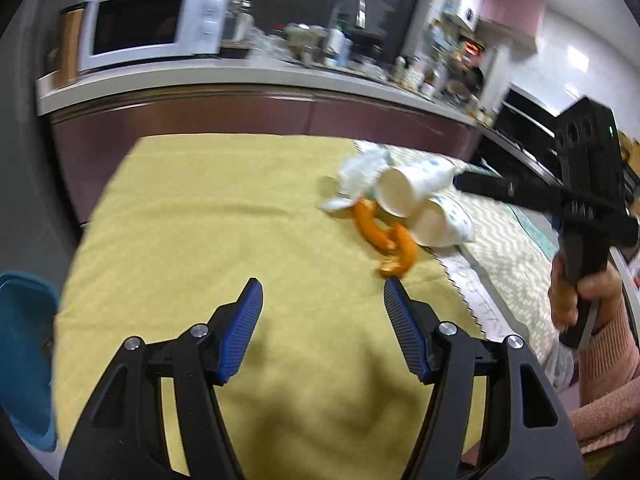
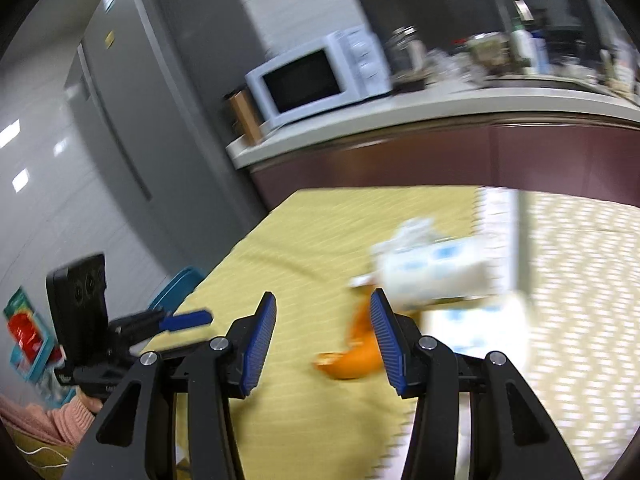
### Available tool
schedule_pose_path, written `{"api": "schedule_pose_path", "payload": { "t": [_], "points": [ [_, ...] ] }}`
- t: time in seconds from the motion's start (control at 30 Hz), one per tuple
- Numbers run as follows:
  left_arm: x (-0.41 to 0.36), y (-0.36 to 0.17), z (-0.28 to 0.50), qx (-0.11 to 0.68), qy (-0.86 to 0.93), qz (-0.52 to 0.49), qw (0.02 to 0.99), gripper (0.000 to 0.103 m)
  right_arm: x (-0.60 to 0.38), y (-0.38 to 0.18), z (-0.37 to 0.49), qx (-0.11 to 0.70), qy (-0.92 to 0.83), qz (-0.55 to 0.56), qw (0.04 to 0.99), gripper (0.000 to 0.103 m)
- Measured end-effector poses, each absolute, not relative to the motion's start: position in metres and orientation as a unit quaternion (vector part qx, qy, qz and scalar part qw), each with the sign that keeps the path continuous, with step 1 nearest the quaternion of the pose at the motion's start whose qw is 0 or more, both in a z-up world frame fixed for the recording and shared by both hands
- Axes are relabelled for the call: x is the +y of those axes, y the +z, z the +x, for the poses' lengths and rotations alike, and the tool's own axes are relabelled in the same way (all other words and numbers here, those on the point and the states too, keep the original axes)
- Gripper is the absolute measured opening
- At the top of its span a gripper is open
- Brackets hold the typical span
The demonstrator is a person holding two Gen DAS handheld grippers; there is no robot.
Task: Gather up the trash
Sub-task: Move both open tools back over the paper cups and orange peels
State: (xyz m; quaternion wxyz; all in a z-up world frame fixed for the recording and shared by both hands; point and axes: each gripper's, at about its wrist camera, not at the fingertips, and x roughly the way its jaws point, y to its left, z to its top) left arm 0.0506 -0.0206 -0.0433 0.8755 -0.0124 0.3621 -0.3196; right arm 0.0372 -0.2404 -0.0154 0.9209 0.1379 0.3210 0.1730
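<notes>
Blue-padded jaws of the left gripper [image 1: 323, 294] are standing apart over a yellow cloth [image 1: 200, 220], gripping nothing. Just beyond its right pad, the trash is lying in a small heap: curled orange peel [image 1: 380, 236] is resting on the cloth, touching two tipped-over white paper cups with blue dots [image 1: 416, 190] and a crumpled tissue [image 1: 362, 172] behind them. The heap is sitting where the yellow cloth is meeting a pale zigzag-patterned cloth [image 1: 504, 240].

From the right wrist view, the right gripper [image 2: 323, 306] is also hanging open and empty — the peel is showing just past its right pad, with the cups blurred beyond. A person's hand [image 1: 580, 300] in a pink sleeve [image 1: 608, 364] is holding that gripper's handle at the heap's right.

Further out, a teal chair [image 1: 24, 344] is standing at the table's left edge, and a white microwave [image 1: 156, 22] is sitting on a cluttered kitchen counter [image 1: 240, 80] behind — a grey refrigerator [image 2: 160, 100] is rising beside it.
</notes>
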Motion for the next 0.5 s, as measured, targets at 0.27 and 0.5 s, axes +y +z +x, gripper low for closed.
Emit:
{"api": "schedule_pose_path", "payload": {
  "t": [0.27,0.5],
  "points": [
    [-0.080,-0.060,0.065,0.404,-0.361,-0.001,0.840,0.062,-0.309,-0.030,0.054,0.309,0.128,0.188,0.923,0.047],
    [-0.119,-0.074,0.076,0.431,-0.354,0.029,0.829,0.061,-0.312,-0.039,0.077,0.319,0.156,0.198,0.913,0.048]
  ]
}}
